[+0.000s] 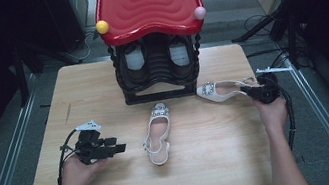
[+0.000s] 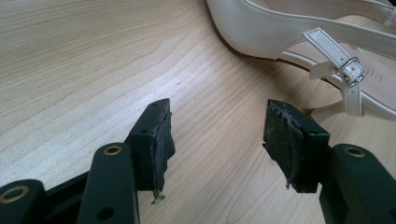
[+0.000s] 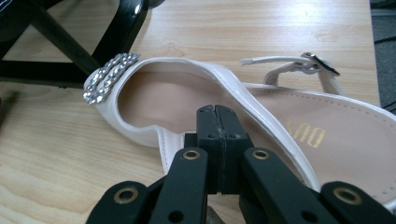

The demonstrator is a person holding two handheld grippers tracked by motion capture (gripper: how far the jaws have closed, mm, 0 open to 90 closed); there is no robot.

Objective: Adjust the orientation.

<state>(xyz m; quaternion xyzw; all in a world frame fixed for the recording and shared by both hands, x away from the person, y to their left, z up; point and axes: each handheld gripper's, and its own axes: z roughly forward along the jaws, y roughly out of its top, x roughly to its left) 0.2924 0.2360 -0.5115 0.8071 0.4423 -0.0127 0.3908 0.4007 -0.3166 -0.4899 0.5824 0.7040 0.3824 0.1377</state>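
Observation:
Two white slingback shoes with rhinestone buckles lie on the wooden table [image 1: 215, 165]. One shoe [image 1: 158, 134] rests mid-table, toe toward the rack. My left gripper [image 1: 120, 148] stands open just left of its heel end. The left gripper view has that shoe's heel strap and side [image 2: 280, 32] beyond my open left gripper [image 2: 217, 135], with bare wood between the pads. The other shoe [image 1: 218, 91] lies right of the rack. My right gripper [image 1: 248, 89] is at its heel end. In the right gripper view my right gripper [image 3: 217, 109] is shut on the near side rim of this shoe [image 3: 159, 98].
A black shoe rack [image 1: 160, 80] with a red wavy top [image 1: 147, 1] stands at the table's far middle, with dark shoes [image 1: 135, 59] on its shelf. Its black legs [image 3: 70, 51] are close to the held shoe's toe. Cables and dark stands lie off the table's right side.

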